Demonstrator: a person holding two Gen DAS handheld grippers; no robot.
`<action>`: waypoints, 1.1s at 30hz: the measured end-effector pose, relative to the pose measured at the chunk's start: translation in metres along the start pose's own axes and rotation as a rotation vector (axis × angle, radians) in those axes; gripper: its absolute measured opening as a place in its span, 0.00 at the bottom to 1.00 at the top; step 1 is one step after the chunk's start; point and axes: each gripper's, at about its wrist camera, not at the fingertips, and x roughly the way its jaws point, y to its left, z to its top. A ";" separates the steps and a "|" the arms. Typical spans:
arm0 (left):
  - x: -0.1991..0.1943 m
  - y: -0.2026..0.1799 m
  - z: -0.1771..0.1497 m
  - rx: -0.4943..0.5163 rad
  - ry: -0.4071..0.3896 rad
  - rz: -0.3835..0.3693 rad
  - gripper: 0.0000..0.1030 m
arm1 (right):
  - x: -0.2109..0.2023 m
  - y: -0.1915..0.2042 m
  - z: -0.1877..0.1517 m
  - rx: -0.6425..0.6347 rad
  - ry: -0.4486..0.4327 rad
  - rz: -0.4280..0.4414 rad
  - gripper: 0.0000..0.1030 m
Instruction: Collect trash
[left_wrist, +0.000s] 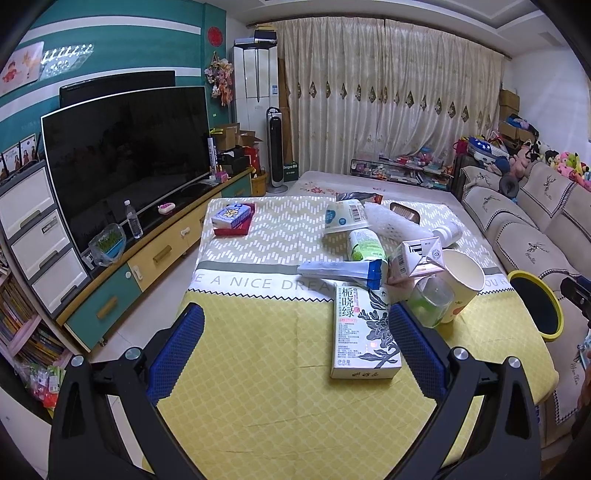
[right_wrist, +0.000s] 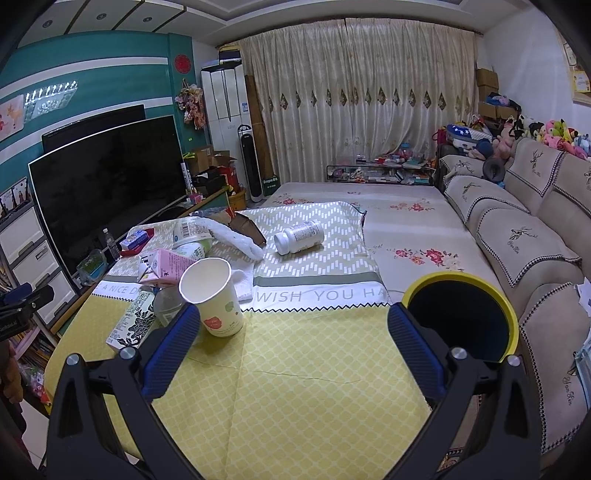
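Note:
A heap of trash lies on the yellow tablecloth (left_wrist: 258, 350). It holds a flat white tea box (left_wrist: 364, 332), a paper cup (left_wrist: 461, 284), a clear plastic cup (left_wrist: 430, 301), a pink carton (left_wrist: 413, 258), a blue-and-white wrapper (left_wrist: 340, 271) and a yoghurt tub (left_wrist: 345, 218). My left gripper (left_wrist: 295, 325) is open and empty, left of the tea box. My right gripper (right_wrist: 293, 325) is open and empty above the cloth; the paper cup (right_wrist: 212, 295) stands by its left finger. A white pill bottle (right_wrist: 299, 236) lies farther back. A yellow-rimmed black bin (right_wrist: 461, 317) stands at the right table edge.
A small blue box on a red box (left_wrist: 234, 219) sits at the far left of the table. A TV (left_wrist: 125, 158) on a low cabinet runs along the left. A sofa (right_wrist: 535, 236) runs along the right. A mat with flower print (right_wrist: 406, 229) lies beyond the table.

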 end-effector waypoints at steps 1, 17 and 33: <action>0.002 0.001 0.000 -0.002 0.003 0.000 0.95 | 0.000 0.000 0.000 0.002 0.001 0.002 0.94; 0.007 0.003 0.000 -0.012 0.018 -0.006 0.95 | 0.003 -0.001 -0.001 0.012 0.005 0.006 0.94; 0.009 0.001 -0.001 -0.012 0.028 -0.006 0.95 | 0.005 -0.001 -0.002 0.016 0.007 0.008 0.94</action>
